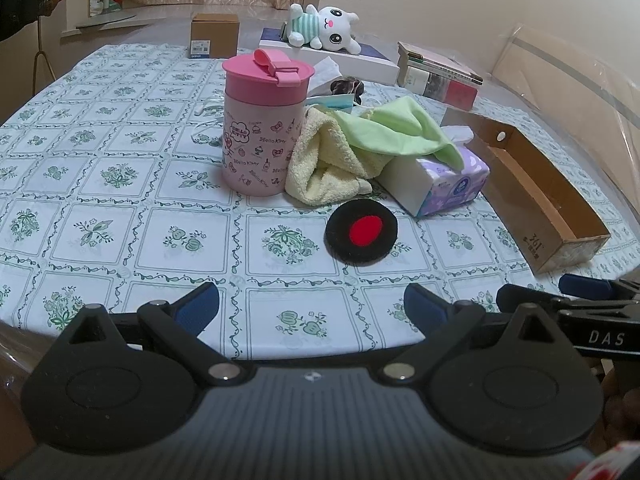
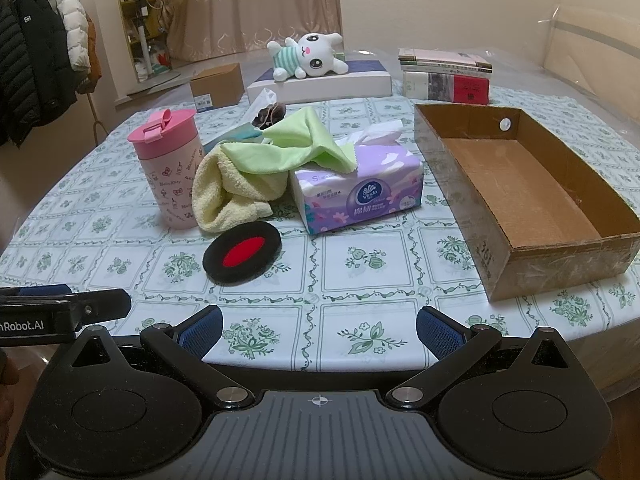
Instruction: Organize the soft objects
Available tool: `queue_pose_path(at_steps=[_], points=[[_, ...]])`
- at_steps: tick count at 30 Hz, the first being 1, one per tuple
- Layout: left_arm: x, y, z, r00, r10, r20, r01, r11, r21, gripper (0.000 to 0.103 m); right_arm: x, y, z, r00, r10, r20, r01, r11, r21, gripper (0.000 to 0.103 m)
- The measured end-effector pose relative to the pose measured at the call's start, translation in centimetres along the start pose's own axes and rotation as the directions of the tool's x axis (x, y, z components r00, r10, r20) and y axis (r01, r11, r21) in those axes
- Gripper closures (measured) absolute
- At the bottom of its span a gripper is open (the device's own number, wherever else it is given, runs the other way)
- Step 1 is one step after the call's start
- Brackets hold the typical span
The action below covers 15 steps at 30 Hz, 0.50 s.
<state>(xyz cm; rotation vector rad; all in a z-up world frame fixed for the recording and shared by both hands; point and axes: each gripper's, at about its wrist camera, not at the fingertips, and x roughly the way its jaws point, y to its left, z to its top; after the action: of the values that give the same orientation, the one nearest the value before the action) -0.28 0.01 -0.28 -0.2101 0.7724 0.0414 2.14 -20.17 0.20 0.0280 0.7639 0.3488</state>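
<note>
Yellow towel (image 2: 228, 188) under green cloth (image 2: 296, 144), mid-desk, between pink cup (image 2: 166, 172) left and tissue pack (image 2: 356, 188) right. Black-red pad (image 2: 242, 256) just nearer. Cardboard box (image 2: 560, 256) right, open. Near desk (image 2: 400, 280) strip bare. Left tool (image 1: 312, 306) and right tool (image 2: 320, 326): fingers apart, empty.

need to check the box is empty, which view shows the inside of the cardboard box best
The right wrist view: the cardboard box shows its whole bare floor. The left wrist view sees the box side-on at the edge, its floor mostly hidden.
</note>
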Motion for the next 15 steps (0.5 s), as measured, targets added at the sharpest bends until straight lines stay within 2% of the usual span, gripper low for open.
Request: queue_pose_path(at_steps=[15], points=[[0.07,-0.08,-0.01,1.000,-0.004,-0.006,0.004,1.000,-0.004,0.005,0.09,0.03,-0.12,1.000,-0.001,0.002,0.001,1.000,0.009,0.001]])
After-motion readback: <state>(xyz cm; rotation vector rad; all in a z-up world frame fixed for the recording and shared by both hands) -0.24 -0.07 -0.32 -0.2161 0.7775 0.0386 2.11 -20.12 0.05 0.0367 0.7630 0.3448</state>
